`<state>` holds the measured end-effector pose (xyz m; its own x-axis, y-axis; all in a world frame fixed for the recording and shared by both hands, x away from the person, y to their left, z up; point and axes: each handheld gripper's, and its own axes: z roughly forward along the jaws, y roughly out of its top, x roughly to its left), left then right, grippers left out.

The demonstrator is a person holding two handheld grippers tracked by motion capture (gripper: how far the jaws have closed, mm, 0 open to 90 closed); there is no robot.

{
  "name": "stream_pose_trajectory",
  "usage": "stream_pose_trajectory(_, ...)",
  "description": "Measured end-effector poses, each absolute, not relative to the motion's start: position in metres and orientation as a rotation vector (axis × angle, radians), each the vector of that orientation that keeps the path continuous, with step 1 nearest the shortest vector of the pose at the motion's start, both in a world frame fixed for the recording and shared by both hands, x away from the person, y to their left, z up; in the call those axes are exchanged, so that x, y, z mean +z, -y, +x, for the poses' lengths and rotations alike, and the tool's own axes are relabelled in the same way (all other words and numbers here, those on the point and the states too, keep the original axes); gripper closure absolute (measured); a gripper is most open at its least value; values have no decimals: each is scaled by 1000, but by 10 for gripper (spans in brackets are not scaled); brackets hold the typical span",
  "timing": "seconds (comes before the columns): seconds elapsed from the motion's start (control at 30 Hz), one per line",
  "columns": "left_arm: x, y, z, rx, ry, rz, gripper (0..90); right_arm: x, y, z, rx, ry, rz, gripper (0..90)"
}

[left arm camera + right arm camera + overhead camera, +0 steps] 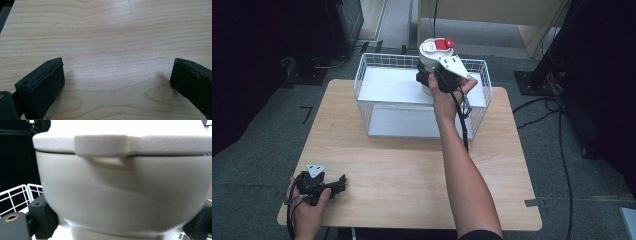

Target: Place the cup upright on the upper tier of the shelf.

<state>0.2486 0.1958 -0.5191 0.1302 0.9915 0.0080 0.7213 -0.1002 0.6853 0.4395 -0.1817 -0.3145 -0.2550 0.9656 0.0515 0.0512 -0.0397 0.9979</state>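
A white jug-like container [431, 55] with a white lid and a red tab [444, 44] stands up above the white wire basket [367, 80]. My right gripper [434, 80] is shut on its lower body; in the right gripper view the container [120, 192] bulges between the two black jaws, the left fingertip [43, 217] pressed to its side. My left gripper [337, 184] rests low over the wooden table [412, 170] at the front left, jaws wide open with nothing between them, bare wood [115, 62] showing in the gap.
The wire basket holds a white shelf plate [387, 85] and a lower plate [407, 125] at the table's far side. Black cables [557, 130] trail on the grey floor to the right. Dark equipment stands at the back left.
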Motion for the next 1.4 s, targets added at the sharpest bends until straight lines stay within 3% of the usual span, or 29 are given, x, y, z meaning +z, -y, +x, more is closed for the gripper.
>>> stream_pose_trajectory(0.4,-519,-196,249,662,-1645,1881,0,-311,182,434,1421,-1421,1140,0)
stream_pose_trajectory(1.4,-519,-196,249,662,-1643,1889,0,-322,222,385,1414,-1438,1114,0)
